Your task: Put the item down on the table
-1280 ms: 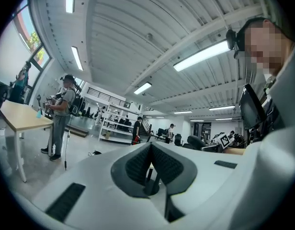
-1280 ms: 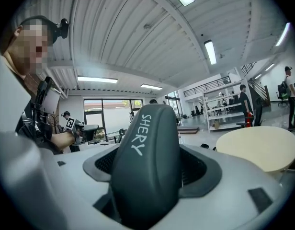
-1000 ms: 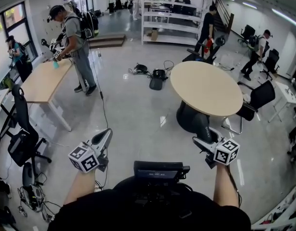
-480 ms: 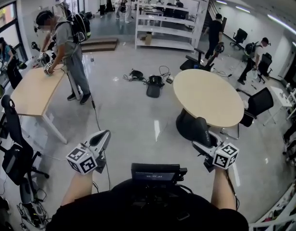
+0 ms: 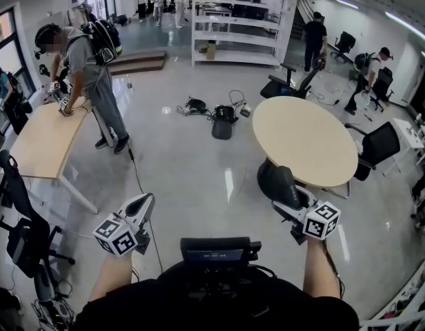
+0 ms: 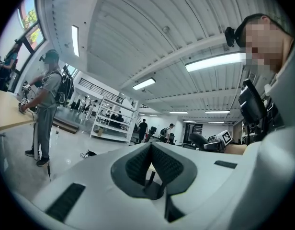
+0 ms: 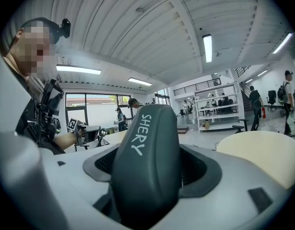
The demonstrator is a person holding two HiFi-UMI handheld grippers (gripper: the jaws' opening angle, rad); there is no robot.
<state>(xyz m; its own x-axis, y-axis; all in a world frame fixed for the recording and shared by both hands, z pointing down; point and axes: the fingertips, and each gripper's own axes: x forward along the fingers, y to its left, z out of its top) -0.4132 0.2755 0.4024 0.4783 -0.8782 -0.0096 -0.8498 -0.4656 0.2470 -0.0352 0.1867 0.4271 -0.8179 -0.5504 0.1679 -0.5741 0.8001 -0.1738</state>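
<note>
My right gripper (image 5: 290,205) is shut on a dark grey oblong case (image 5: 278,183) with "SHERY" written on it in white. In the right gripper view the case (image 7: 147,143) stands up between the jaws of the right gripper (image 7: 152,186) and hides the gap. The round beige table (image 5: 305,140) lies just beyond, its near edge above the case; in the right gripper view the table (image 7: 262,155) is at right. At lower left, my left gripper (image 5: 143,204) is held over the floor. The left gripper (image 6: 150,163) has its pads together with nothing in them.
A rectangular wooden table (image 5: 43,140) stands at left with a person (image 5: 85,67) working at it. Black office chairs (image 5: 378,147) flank the round table, and another chair (image 5: 19,212) is at near left. Bags and cables (image 5: 223,119) lie on the floor. White shelving (image 5: 233,23) stands at the back.
The view has drifted forward and right, so the round table sits slightly nearer. Both grippers keep their places and grip, and the case stays held.
</note>
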